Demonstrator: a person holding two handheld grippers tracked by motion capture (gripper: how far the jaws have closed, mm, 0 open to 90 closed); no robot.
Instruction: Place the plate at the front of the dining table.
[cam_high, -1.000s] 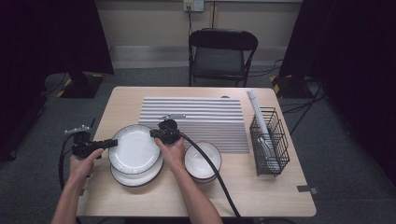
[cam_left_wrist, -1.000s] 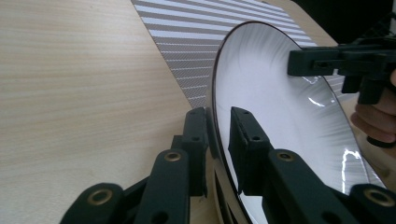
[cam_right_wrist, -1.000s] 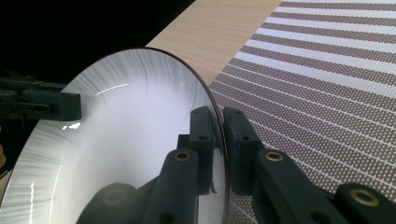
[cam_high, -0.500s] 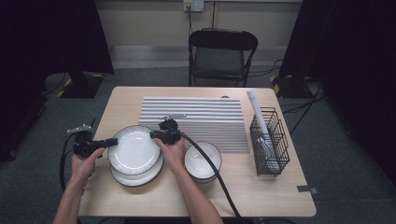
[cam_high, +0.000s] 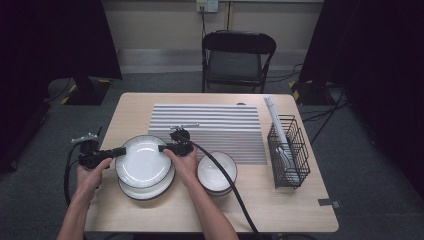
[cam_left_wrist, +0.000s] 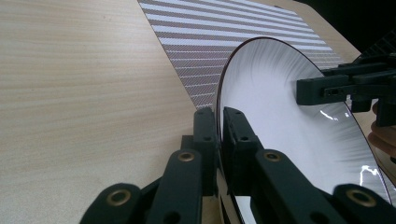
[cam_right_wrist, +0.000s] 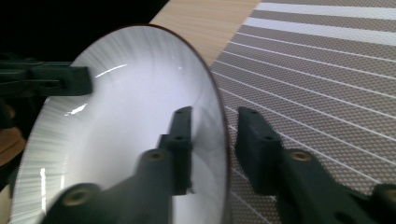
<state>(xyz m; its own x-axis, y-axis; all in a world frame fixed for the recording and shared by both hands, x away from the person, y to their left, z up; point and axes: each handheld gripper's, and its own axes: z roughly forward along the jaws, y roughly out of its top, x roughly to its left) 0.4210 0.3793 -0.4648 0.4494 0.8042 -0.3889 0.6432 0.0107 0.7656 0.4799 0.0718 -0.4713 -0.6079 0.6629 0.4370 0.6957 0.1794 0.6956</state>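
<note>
One wooden table (cam_high: 130, 107) carries a striped mat (cam_high: 220, 125); at its near left, the white plate (cam_high: 142, 161) sits raised over a second plate (cam_high: 150, 189). Left gripper (cam_high: 121, 151) is clamped tight on its left rim; right gripper (cam_high: 163, 148) has just been loosening, rim between parted jaws.

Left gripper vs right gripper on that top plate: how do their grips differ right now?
The left gripper has its jaws clamped on the top plate at its left rim; the right gripper has jaws that have just been opening, straddling the right rim with a visible gap. In the high view, the left one reaches over bare table; the right sits by the striped mat. Both are black, hand-held, and meet the same plate at opposite edges.
</note>
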